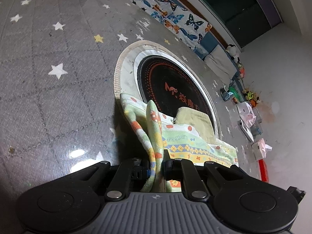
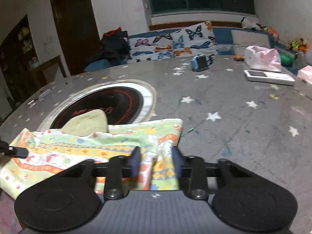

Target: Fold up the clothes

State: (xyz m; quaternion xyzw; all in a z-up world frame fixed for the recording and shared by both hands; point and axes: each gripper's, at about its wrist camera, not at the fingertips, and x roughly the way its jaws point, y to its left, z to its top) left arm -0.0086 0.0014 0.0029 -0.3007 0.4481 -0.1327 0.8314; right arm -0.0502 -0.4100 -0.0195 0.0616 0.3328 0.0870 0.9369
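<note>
A pale green patterned garment (image 1: pixel 175 138) with orange and yellow bands lies on the grey star-print table, partly over a round black hotplate (image 1: pixel 171 85). My left gripper (image 1: pixel 157 167) is shut on a bunched fold of the garment. In the right wrist view the garment (image 2: pixel 87 146) spreads flat to the left, with an olive-green piece (image 2: pixel 87 122) on top. My right gripper (image 2: pixel 156 161) is open, its jaws standing either side of the garment's right edge. The left gripper's finger (image 2: pixel 15 152) shows at the far left on the cloth.
The hotplate (image 2: pixel 101 107) is set in the table with a white rim. A blue toy (image 2: pixel 200 62), a white scale (image 2: pixel 269 77), a pink bag (image 2: pixel 261 57) and a tissue pack (image 2: pixel 304 80) stand at the far right. A butterfly-print cushion (image 2: pixel 175 42) lies behind the table.
</note>
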